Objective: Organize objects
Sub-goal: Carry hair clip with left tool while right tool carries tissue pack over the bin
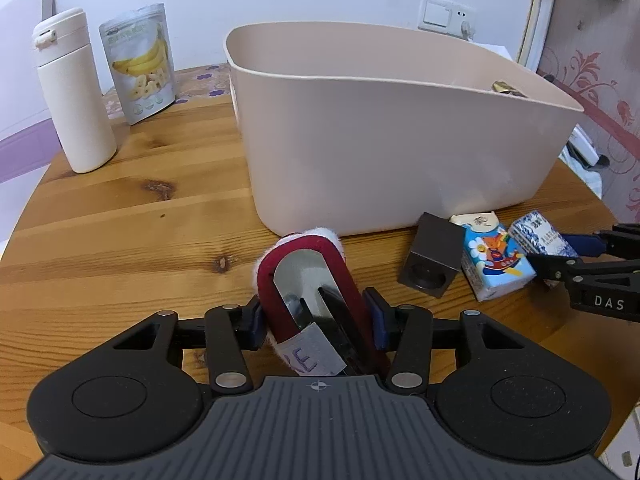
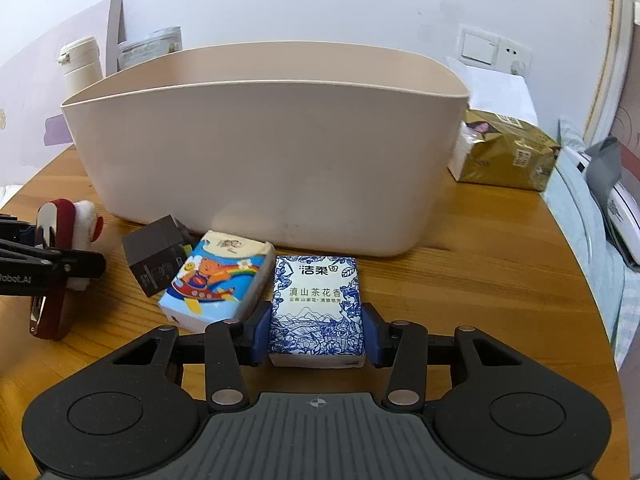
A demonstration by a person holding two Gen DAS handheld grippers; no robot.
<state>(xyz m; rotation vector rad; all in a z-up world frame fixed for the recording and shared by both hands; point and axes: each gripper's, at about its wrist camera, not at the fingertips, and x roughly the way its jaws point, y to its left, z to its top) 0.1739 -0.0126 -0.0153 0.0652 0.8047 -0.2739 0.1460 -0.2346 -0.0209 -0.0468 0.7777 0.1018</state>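
Observation:
A large beige plastic bin [image 1: 384,132] stands on the round wooden table [image 1: 140,216]; it also shows in the right wrist view [image 2: 264,160]. My left gripper [image 1: 316,320] is shut on a dark red hair clip with white fluff [image 1: 320,280], seen from the side in the right wrist view [image 2: 60,264]. My right gripper [image 2: 316,332] is shut on a blue-and-white tissue pack [image 2: 318,312], which rests on the table. A cartoon bear tissue pack [image 2: 218,280] and a dark grey cube [image 2: 154,254] lie just left of it, in front of the bin.
A cream bottle [image 1: 74,92] and a banana chip pouch [image 1: 140,64] stand at the table's far left. A gold packet [image 2: 504,152] lies right of the bin. A wall switch [image 1: 444,14] is behind. The table edge curves close on the right.

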